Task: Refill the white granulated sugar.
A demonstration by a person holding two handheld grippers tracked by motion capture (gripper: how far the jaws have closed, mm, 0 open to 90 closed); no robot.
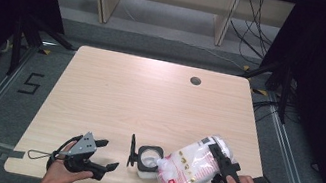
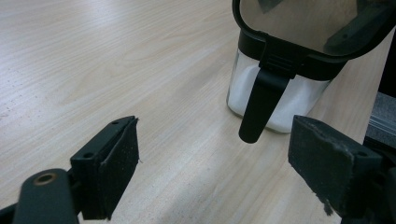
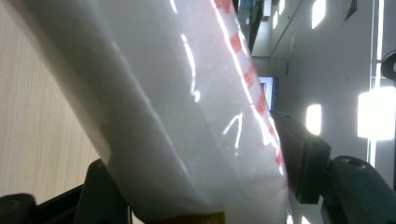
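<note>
The right gripper clamps a white, red-printed bag, tilted over the open jar. The left gripper stands apart, empty.

There are two hand-held grippers, the left hand-held gripper and the right hand-held gripper, each with two black jaws and each carried by one of the person's two hands. On the one wooden surface stands one clear container with one flip lid, and there is one white plastic bag with red print. The surface has one round hole.
</note>
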